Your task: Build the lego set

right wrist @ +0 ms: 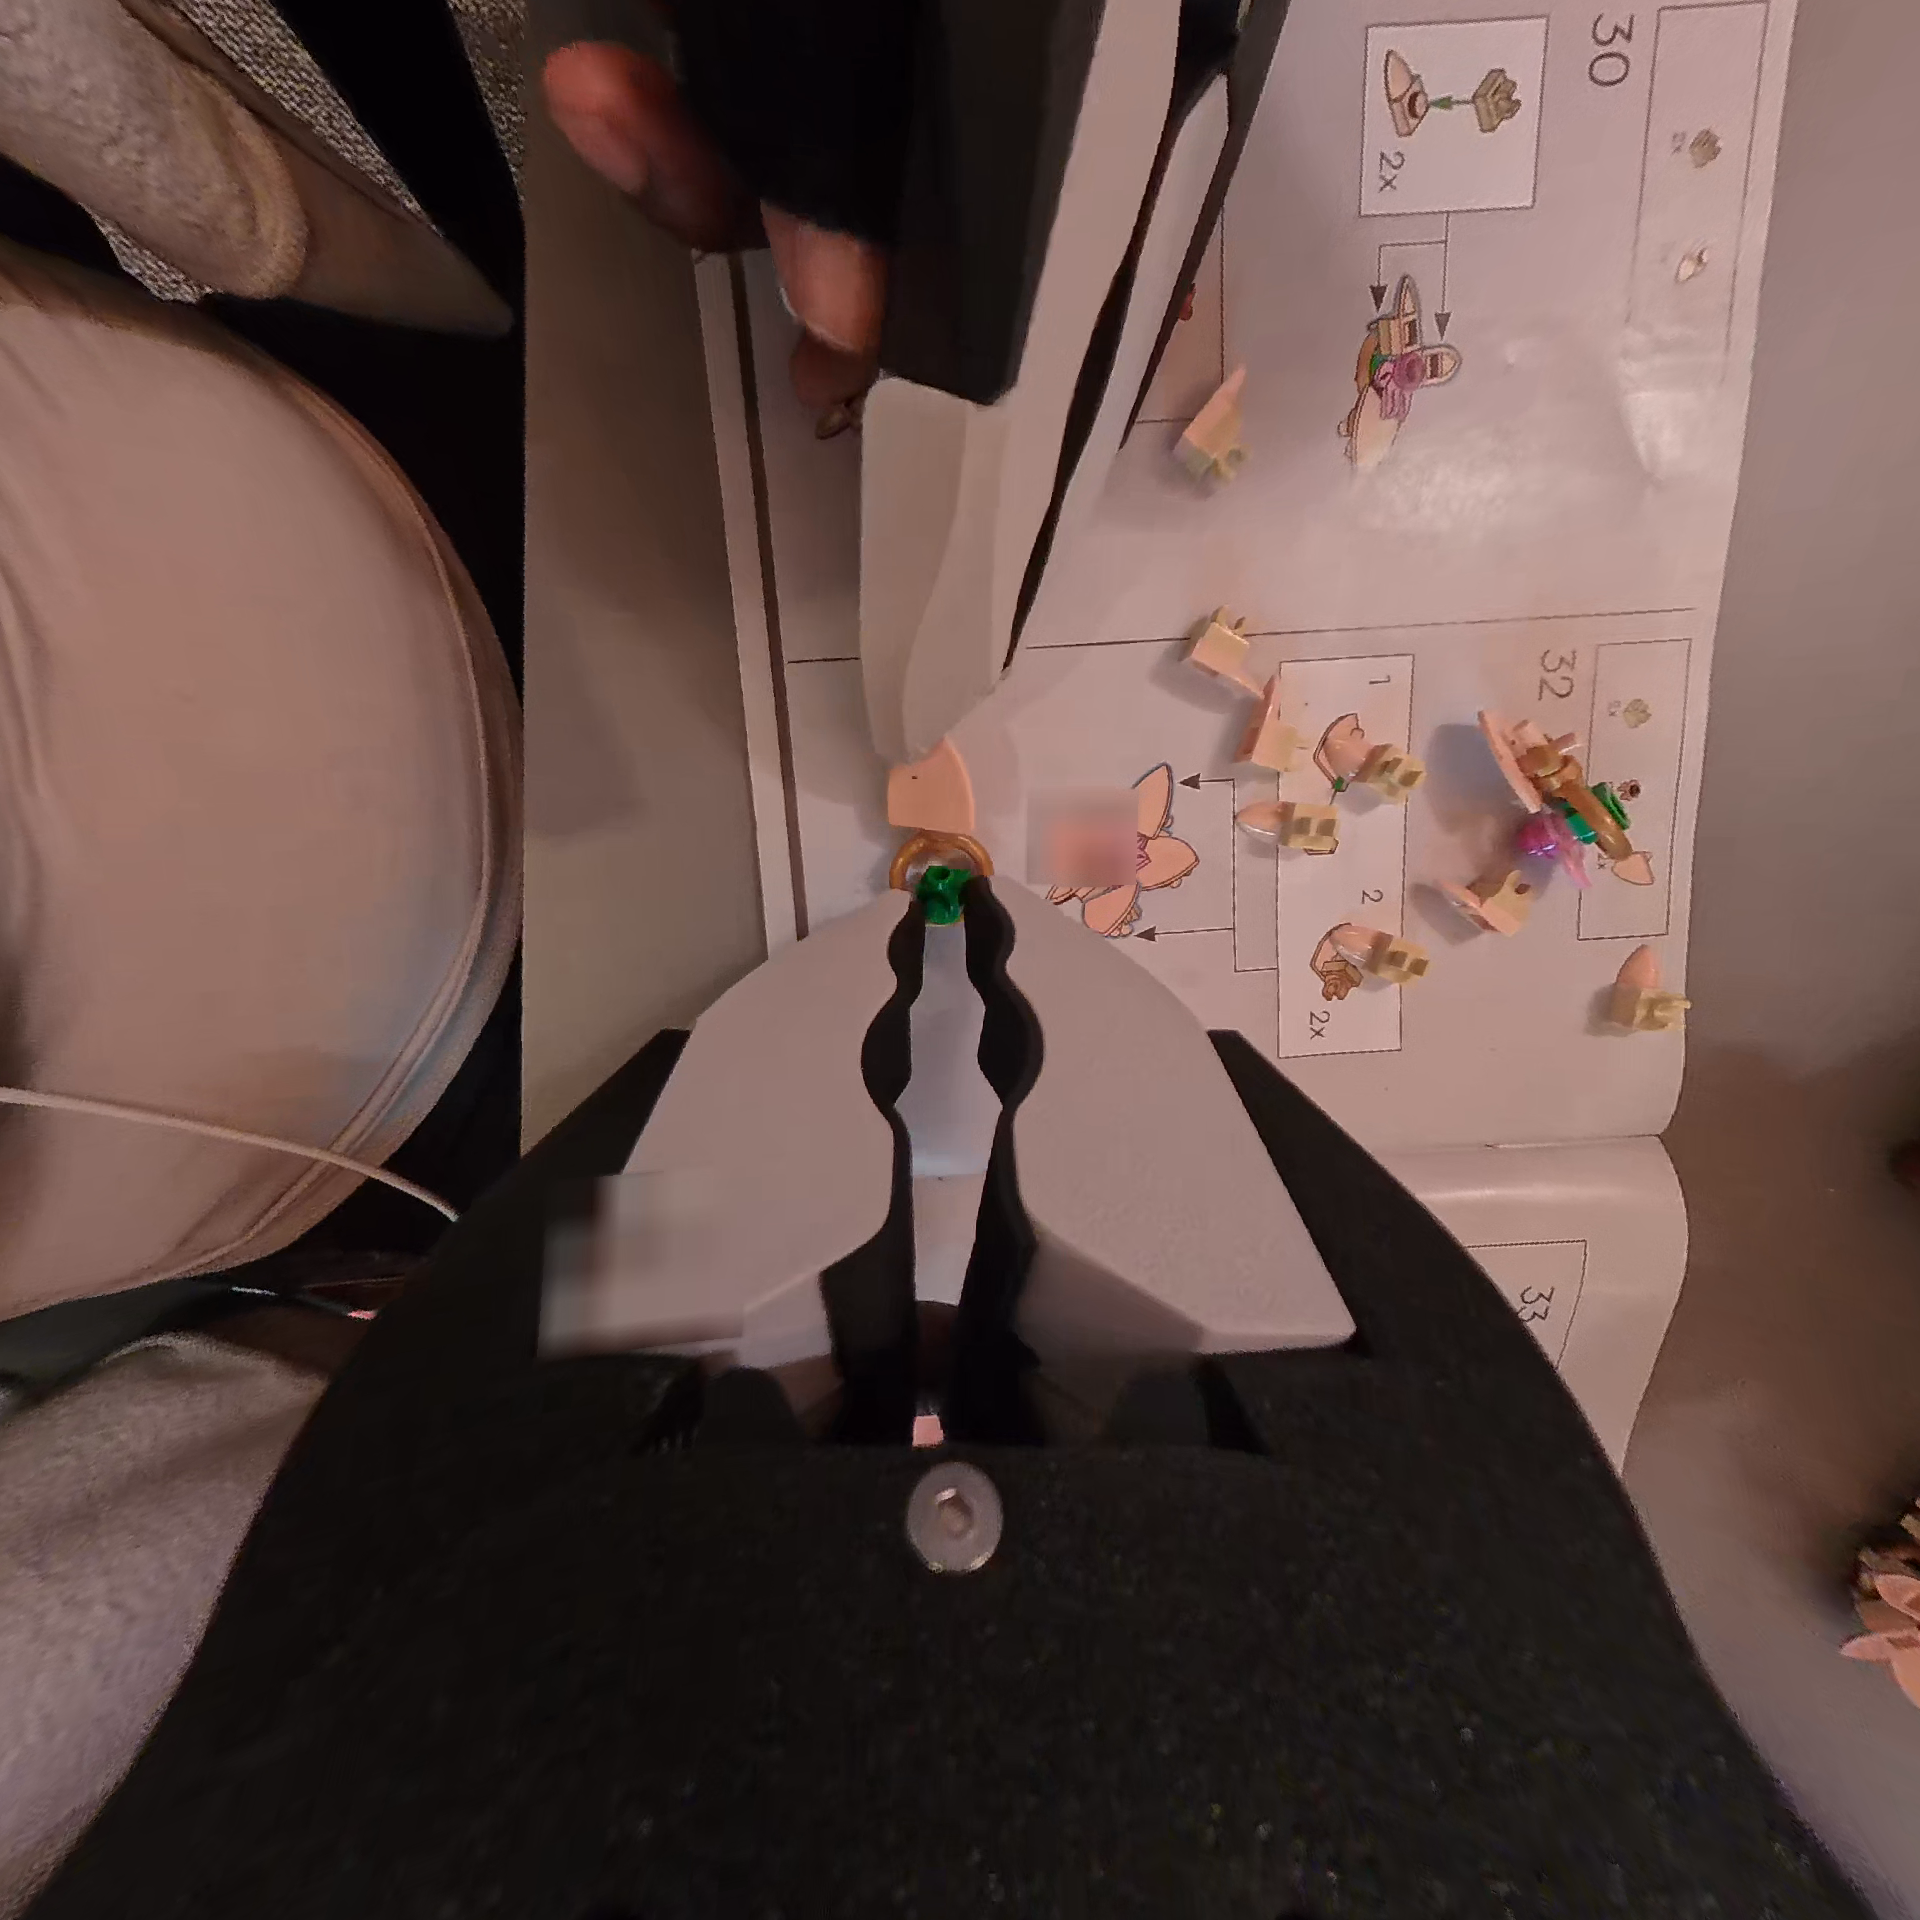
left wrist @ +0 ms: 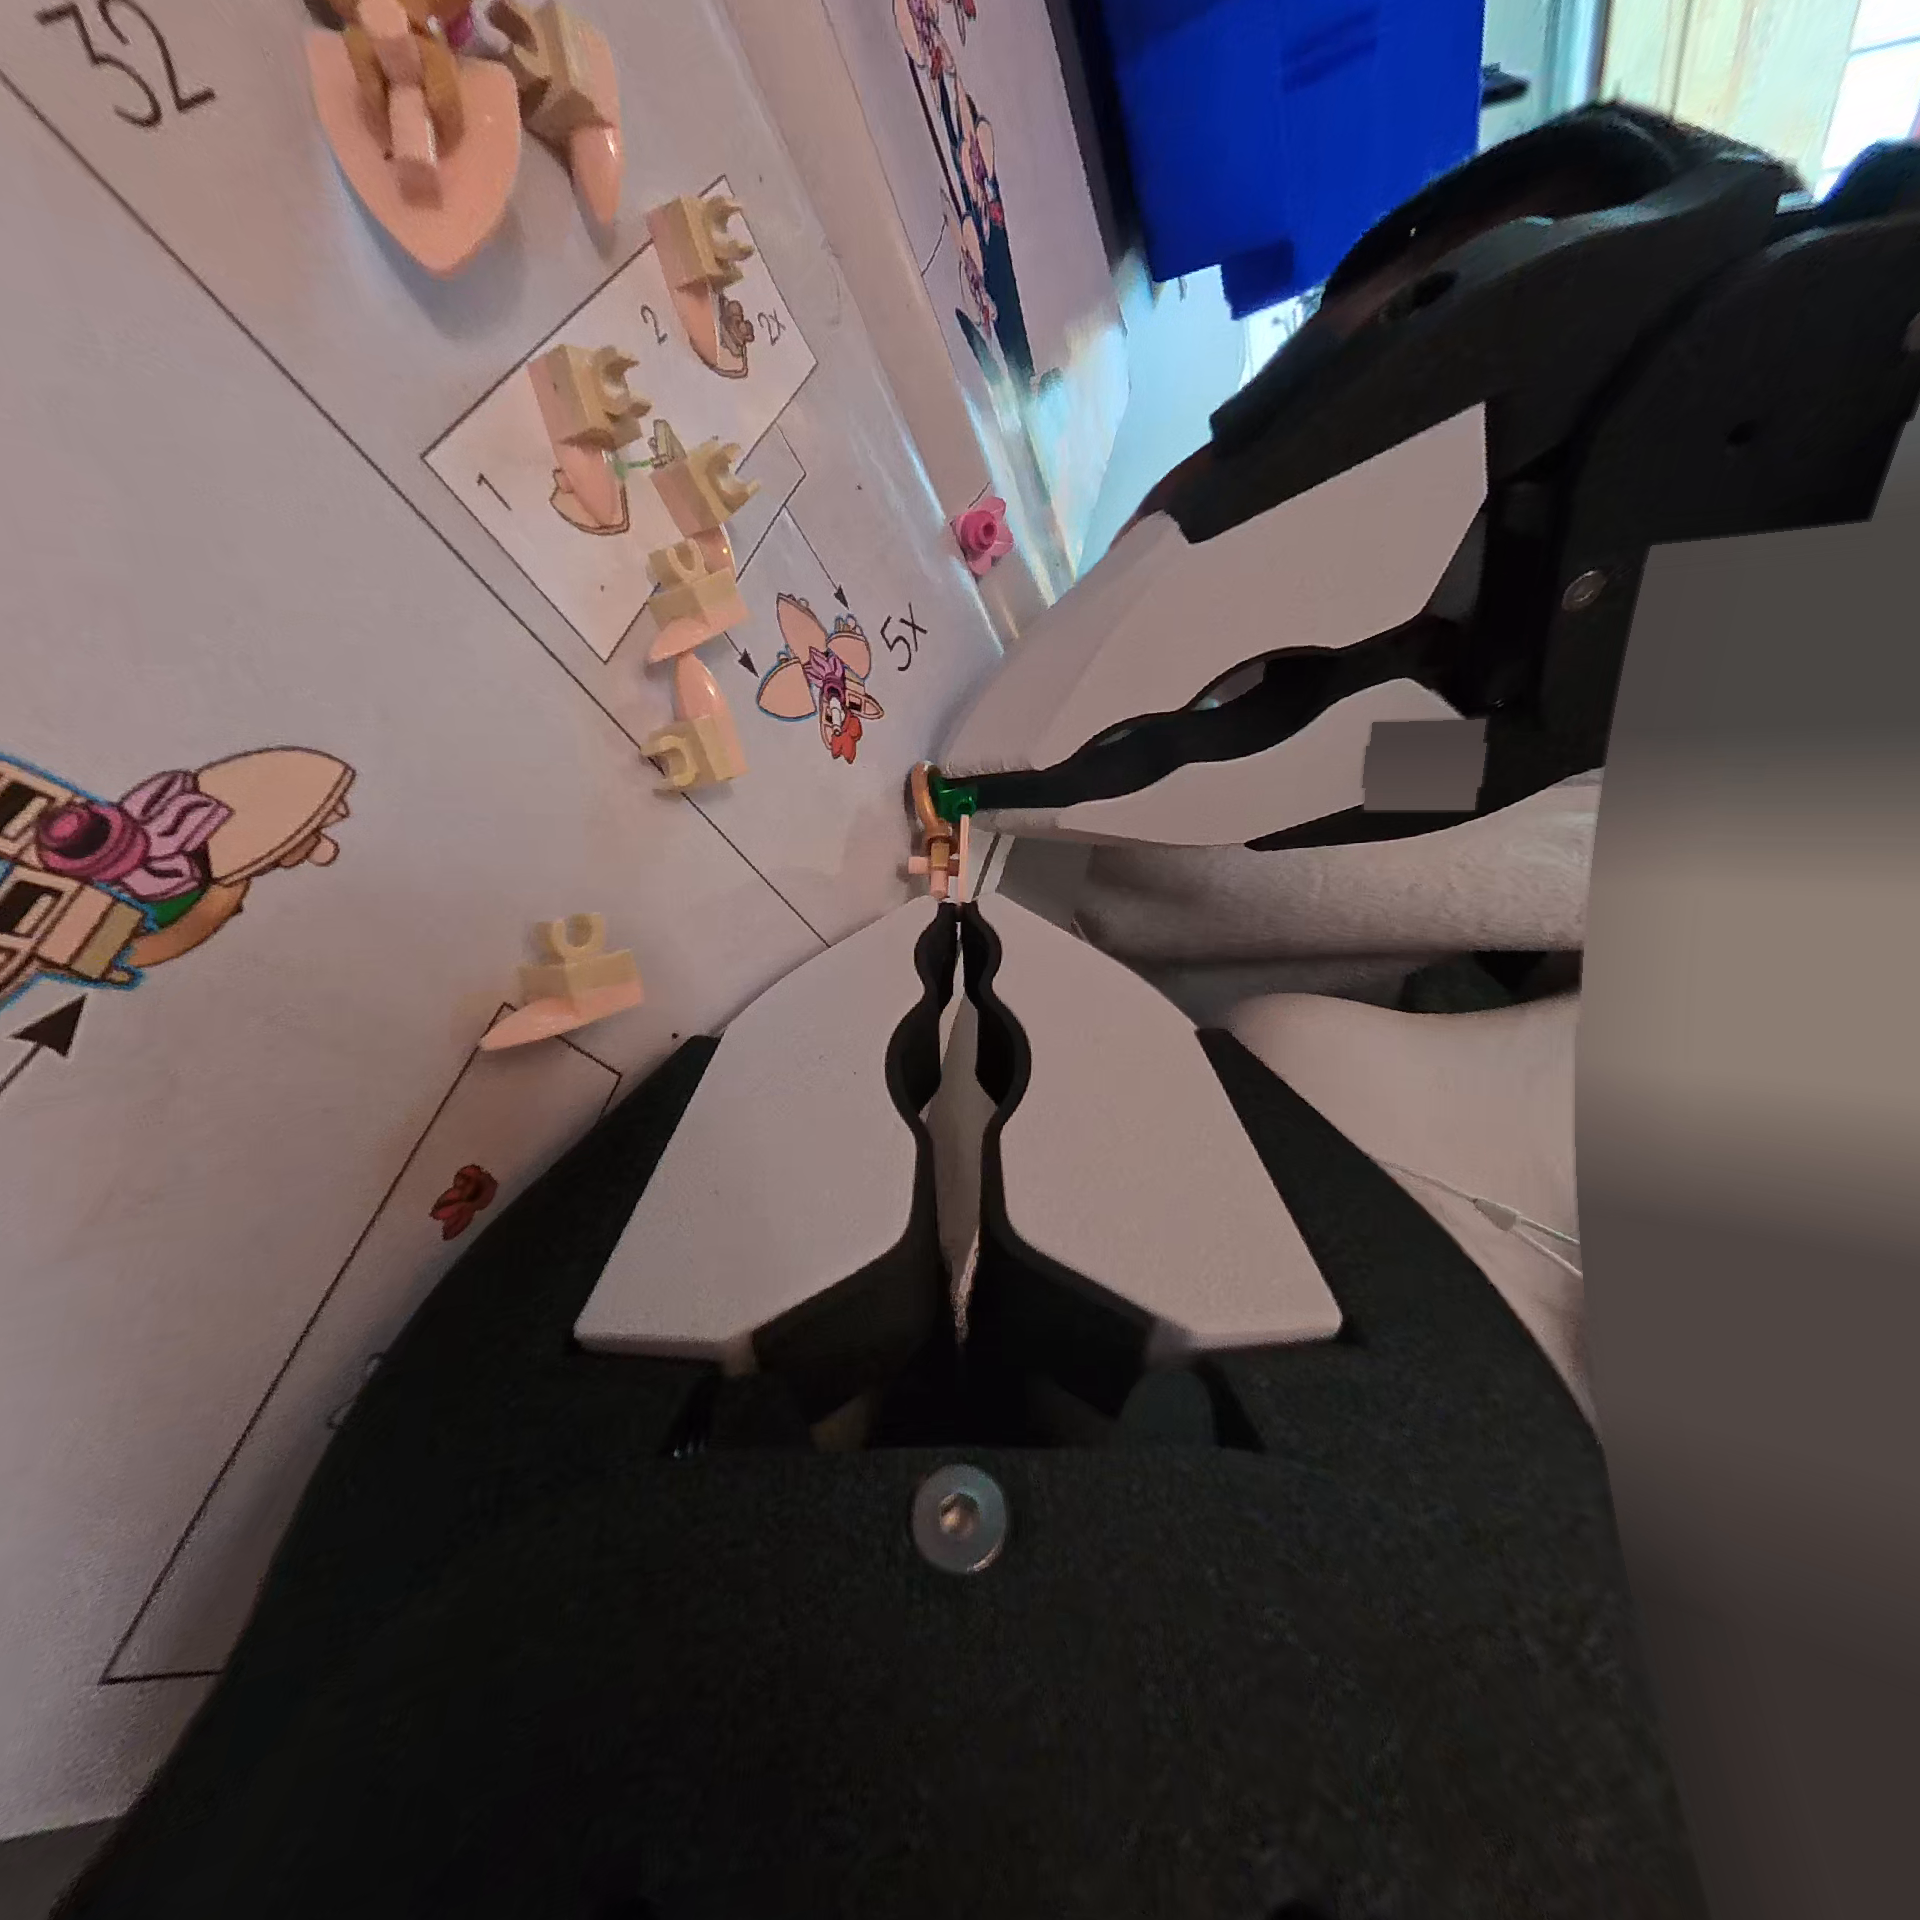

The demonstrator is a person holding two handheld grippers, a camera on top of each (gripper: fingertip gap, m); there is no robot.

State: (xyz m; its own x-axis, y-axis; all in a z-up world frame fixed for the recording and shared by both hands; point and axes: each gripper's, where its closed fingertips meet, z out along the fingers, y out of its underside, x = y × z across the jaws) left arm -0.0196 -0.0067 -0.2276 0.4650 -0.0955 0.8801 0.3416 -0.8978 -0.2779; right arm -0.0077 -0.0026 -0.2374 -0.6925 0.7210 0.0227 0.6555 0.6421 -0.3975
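Lego sub-assembly sits pinched between both claws, held above the near edge of the open instruction booklet. Right gripper is clamped on the small green stud piece, tips nearly together around it. A gold ring piece sits just beyond the green one, touching it. Left gripper has its tips pressed together on the thin pink petal piece, seen edge-on from its own camera and as a flat pink shape from the right wrist view. Petal is just beyond the ring; whether they're fully seated, can't tell.

Outward: loose tan clip-and-petal pieces are scattered over the printed build steps, one more apart from them, nearer the left claw. A small pink flower piece lies by the booklet's edge. In the right wrist view, a partly built flower cluster with gold, green and magenta parts rests on the far side of the page. Booklet lies on a grey table. A person's fingers grip the left tool's handle.
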